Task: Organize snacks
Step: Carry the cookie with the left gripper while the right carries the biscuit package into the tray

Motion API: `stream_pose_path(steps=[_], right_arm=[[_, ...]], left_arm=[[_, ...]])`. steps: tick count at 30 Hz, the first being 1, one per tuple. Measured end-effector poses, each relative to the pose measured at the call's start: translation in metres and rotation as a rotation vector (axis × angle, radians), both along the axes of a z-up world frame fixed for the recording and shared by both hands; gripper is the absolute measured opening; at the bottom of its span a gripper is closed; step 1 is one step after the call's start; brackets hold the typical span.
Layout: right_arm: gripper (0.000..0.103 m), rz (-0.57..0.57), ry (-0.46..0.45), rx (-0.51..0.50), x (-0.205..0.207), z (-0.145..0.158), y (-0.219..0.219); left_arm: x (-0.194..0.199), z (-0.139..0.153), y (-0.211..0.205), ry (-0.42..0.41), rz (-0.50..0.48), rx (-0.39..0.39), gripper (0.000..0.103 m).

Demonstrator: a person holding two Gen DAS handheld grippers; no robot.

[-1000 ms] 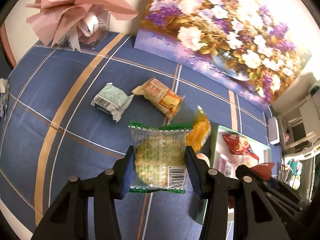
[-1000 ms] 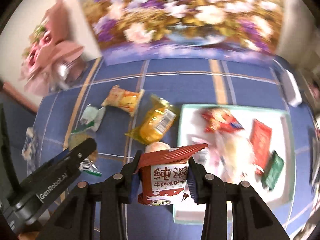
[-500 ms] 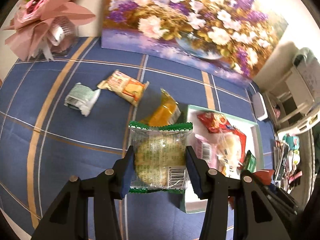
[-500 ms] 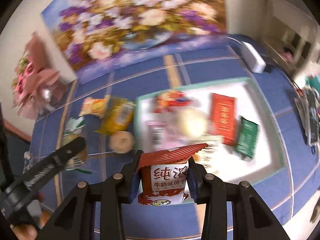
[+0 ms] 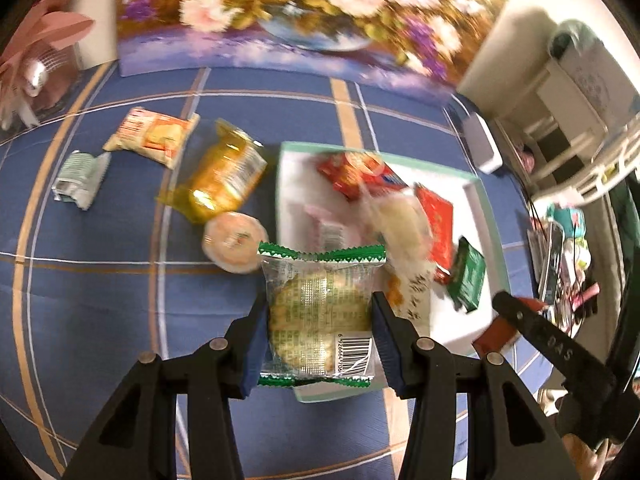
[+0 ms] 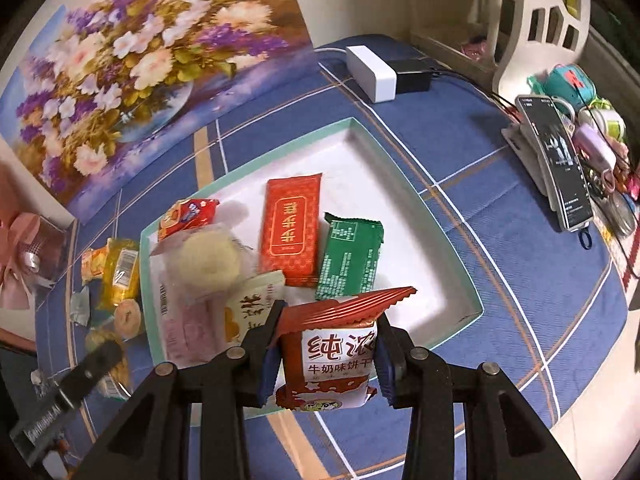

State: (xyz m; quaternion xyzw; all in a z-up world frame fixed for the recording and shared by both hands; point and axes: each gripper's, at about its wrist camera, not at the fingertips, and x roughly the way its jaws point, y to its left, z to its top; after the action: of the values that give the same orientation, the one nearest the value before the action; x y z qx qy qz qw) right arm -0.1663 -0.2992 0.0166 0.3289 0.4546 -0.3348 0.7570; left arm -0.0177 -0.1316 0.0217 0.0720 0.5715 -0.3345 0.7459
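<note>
My left gripper [image 5: 318, 330] is shut on a clear green-edged cracker packet [image 5: 318, 312], held above the near edge of the white tray [image 5: 478, 200]. My right gripper [image 6: 326, 354] is shut on a red-and-white milk biscuit packet [image 6: 332, 356], held over the near side of the same tray [image 6: 404, 152]. The tray holds several snacks, among them a red packet [image 6: 290, 228] and a green packet [image 6: 350, 254]. On the cloth left of the tray lie a yellow packet [image 5: 220, 176], a round jelly cup [image 5: 234, 240], an orange-and-white packet [image 5: 154, 136] and a pale green packet [image 5: 80, 174].
A flower painting [image 6: 132, 60] leans at the back of the blue checked cloth. A pink bouquet [image 5: 36, 64] stands at the far left. A white power strip [image 6: 370, 74], a phone on a stand [image 6: 556, 160] and clutter sit right of the tray.
Both grippers have swung to the right with their packets. The tray has come to the middle of both views and the loose snacks have slid left.
</note>
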Motion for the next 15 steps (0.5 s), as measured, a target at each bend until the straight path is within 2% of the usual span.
stream_pose_path(steps=[6,15], right_arm=[[0.042,0.033,0.002,0.015,0.009,-0.011,0.001],[0.042,0.074,0.058,0.055,0.022,-0.039,0.002]], left_arm=[[-0.015,-0.015,-0.02,0.021,-0.036,0.031,0.051],[-0.021,-0.038,-0.036,0.039,-0.054,0.078,0.051]])
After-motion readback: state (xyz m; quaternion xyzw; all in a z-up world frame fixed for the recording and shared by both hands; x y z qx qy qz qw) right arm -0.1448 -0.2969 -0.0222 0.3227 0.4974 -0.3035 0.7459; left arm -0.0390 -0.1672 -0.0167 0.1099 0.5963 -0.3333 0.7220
